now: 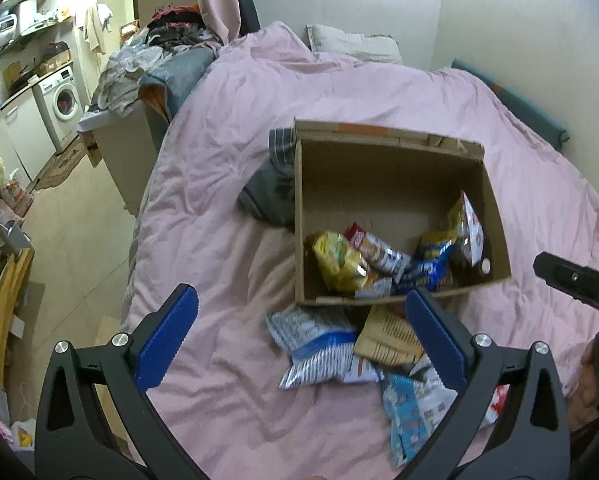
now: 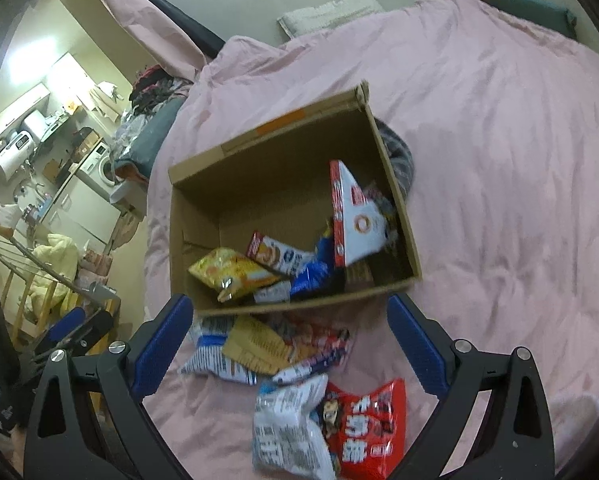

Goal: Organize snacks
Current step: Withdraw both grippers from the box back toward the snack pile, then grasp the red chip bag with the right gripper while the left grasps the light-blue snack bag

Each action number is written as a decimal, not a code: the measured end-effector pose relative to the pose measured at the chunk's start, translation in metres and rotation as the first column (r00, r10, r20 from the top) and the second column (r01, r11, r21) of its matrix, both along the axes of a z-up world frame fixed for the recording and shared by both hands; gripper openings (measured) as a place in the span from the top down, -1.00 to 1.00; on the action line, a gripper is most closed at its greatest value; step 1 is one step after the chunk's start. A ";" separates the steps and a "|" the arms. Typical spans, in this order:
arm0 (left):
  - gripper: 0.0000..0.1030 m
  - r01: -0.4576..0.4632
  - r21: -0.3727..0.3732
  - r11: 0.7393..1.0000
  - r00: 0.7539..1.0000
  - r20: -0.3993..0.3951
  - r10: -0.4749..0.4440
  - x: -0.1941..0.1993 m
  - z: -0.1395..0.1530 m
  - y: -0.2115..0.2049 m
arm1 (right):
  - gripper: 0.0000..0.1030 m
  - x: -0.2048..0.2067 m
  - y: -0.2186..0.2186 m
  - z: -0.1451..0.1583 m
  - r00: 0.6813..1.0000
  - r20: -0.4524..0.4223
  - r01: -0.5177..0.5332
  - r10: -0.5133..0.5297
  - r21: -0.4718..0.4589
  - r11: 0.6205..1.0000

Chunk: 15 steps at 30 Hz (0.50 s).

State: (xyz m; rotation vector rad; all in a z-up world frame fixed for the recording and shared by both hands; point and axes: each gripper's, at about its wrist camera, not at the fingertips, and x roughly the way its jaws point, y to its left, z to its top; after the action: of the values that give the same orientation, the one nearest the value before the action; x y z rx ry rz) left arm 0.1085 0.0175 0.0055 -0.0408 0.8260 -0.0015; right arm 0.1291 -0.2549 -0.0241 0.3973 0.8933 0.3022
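Note:
An open cardboard box [image 1: 495, 216] [image 2: 395, 200] sits on the pink bed cover. Inside lie several snack packets, among them a yellow bag [image 1: 337, 258] [image 2: 231, 270] and a red-and-white packet [image 2: 357, 220]. More packets lie loose on the cover in front of the box: a blue-and-white bag [image 1: 319, 350] [image 2: 215, 354], a tan packet [image 1: 387, 338] [image 2: 255, 342], a light blue one [image 1: 413, 412] and a red bag [image 2: 369, 428]. My left gripper [image 1: 301, 338] is open above the loose pile, holding nothing. My right gripper [image 2: 285, 344] is open too, over the same pile.
The pink bed cover [image 1: 227, 160] fills most of both views. A grey garment [image 1: 265, 194] lies by the box's left side. Left of the bed are a clothes pile [image 1: 139, 64], a floor strip [image 1: 79, 216] and a washing machine [image 1: 61, 100]. A wall [image 1: 519, 20] bounds the far side.

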 end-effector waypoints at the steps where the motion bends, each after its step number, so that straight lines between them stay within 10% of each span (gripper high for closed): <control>1: -0.99 -0.003 0.004 1.000 1.000 -0.004 0.003 -0.003 -0.003 0.001 | -0.94 -0.003 -0.001 -0.004 1.000 -0.015 -0.001 0.001 0.002 1.000; 15: -0.99 -0.123 -0.102 0.987 0.984 -0.144 0.107 -0.005 -0.041 0.032 | -0.94 -0.013 -0.022 -0.058 0.976 -0.215 -0.008 0.016 0.039 0.999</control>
State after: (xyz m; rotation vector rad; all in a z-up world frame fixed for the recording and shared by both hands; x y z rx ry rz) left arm 0.1037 0.0490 -0.0356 -0.1952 0.9611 0.0654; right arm 0.1163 -0.2770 -0.0816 0.4659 1.1039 0.2907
